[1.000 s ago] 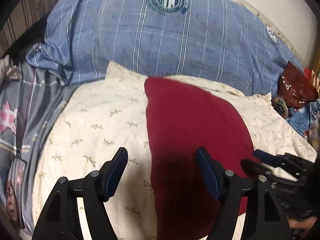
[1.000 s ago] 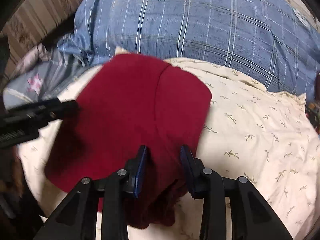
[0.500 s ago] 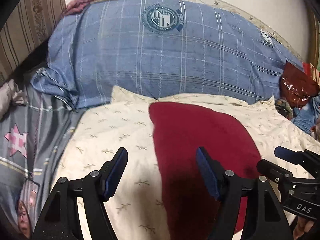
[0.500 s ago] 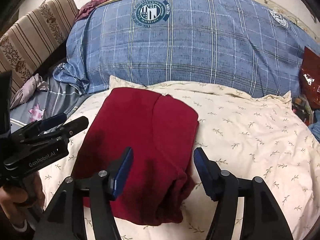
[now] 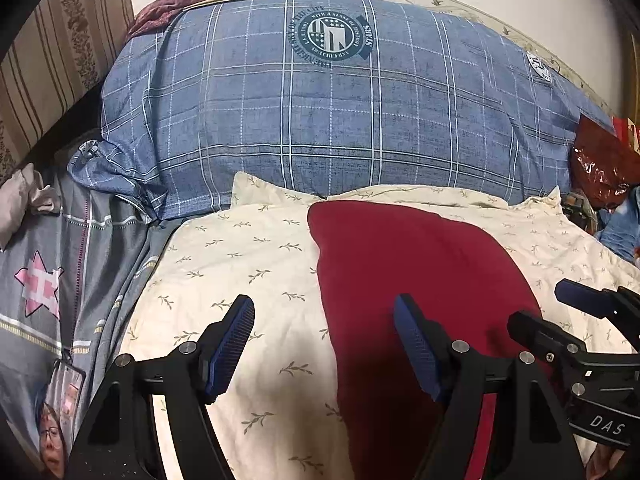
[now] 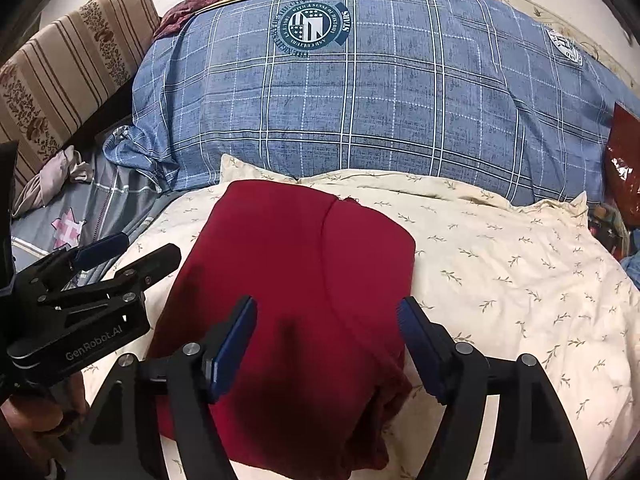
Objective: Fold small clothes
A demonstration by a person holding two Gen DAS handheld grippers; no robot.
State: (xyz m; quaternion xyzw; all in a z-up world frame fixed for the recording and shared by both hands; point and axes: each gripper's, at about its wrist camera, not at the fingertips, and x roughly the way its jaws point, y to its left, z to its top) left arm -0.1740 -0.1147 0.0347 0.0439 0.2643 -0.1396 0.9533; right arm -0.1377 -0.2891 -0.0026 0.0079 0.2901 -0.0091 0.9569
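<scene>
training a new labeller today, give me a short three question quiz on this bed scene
1. True or false: the folded dark red garment lies on the cream leaf-print pillow.
2. Multiple choice: what lies directly behind that pillow? A) a wooden chair B) a large blue plaid duvet with a round crest C) a laundry basket
3. Fill in: the right gripper holds ____.

Key
1. True. The garment rests flat on the pillow, towards its left side in the right wrist view.
2. B.
3. Nothing. Its jaws are opening, above the garment and clear of the cloth. The left gripper is open and empty too.
</scene>
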